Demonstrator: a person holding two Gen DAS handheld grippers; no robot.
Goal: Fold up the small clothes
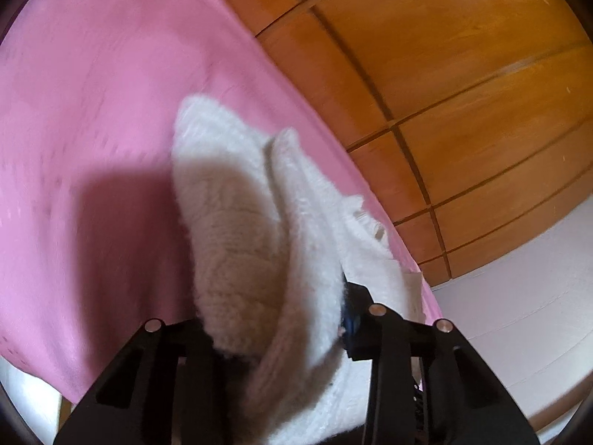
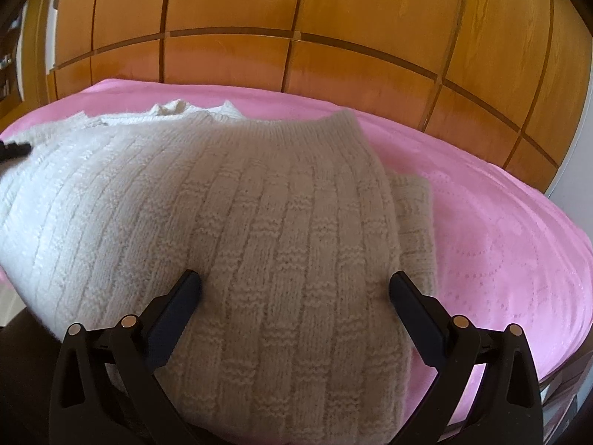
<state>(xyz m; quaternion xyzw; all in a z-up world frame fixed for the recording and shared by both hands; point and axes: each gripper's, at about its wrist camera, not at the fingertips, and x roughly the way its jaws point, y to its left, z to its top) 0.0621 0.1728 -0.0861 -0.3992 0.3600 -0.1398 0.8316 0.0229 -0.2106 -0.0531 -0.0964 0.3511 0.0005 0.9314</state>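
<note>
A cream knitted sweater [image 2: 259, 193] lies folded over on a pink bedspread [image 2: 500, 241], its ribbed hem toward the far side. My right gripper [image 2: 294, 285] stands open low over its near part, one fingertip at each side of the knit and not pinching it. In the left wrist view the sweater [image 1: 229, 204] is bunched into a raised fold that runs from the bedspread [image 1: 92, 92] into my left gripper [image 1: 285, 330], which is shut on it. The cloth hides the left finger; the right finger's pad [image 1: 352, 322] presses on the knit.
Orange wooden cupboard doors [image 2: 296, 7] stand right behind the bed and also fill the upper right of the left wrist view [image 1: 463, 74]. A pale surface [image 1: 519, 296] lies beyond the bed's edge. A black part [image 2: 13, 150] pokes in at the left edge of the right wrist view.
</note>
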